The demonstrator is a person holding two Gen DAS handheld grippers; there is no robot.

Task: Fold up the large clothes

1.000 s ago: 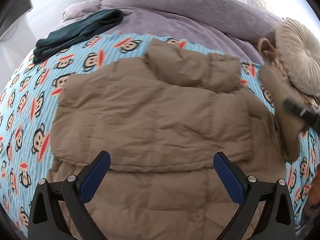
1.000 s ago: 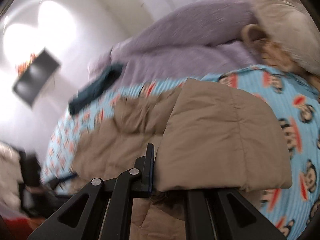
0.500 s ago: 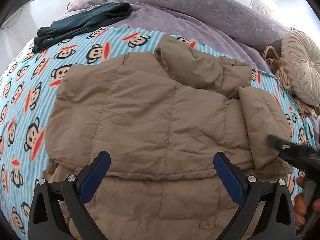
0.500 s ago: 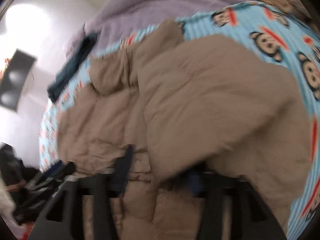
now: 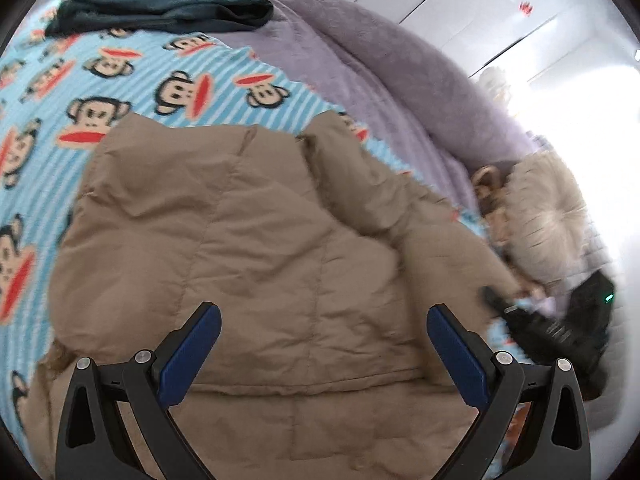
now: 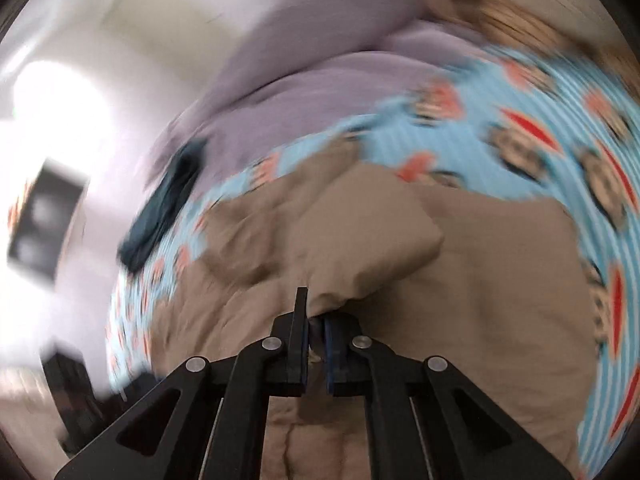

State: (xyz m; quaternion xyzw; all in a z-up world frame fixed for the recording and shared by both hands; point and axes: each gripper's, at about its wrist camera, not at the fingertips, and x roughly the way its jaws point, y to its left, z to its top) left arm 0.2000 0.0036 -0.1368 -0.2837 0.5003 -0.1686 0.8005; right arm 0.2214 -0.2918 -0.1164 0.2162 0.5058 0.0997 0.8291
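A tan puffer jacket (image 5: 256, 248) lies spread on the monkey-print blanket (image 5: 120, 80), its hood bunched toward the far side. My left gripper (image 5: 324, 332) hovers open over the jacket's lower body, with nothing between its blue pads (image 5: 188, 356). In the right wrist view, which is blurred, my right gripper (image 6: 316, 320) has its jaws closing tight on the edge of the jacket's sleeve (image 6: 360, 248), which is folded over the jacket (image 6: 480, 280). The right gripper (image 5: 500, 304) also shows as a dark shape at the jacket's right edge.
A dark teal garment (image 5: 160, 4) lies at the blanket's far left corner. A purple duvet (image 5: 380, 68) runs along the far side. A round beige cushion (image 5: 548, 216) and a brown plush toy (image 5: 488, 184) sit at the right.
The right gripper let the sleeve drop onto the jacket, then shut on its edge again. The left gripper swung and rolled, still open over the jacket.
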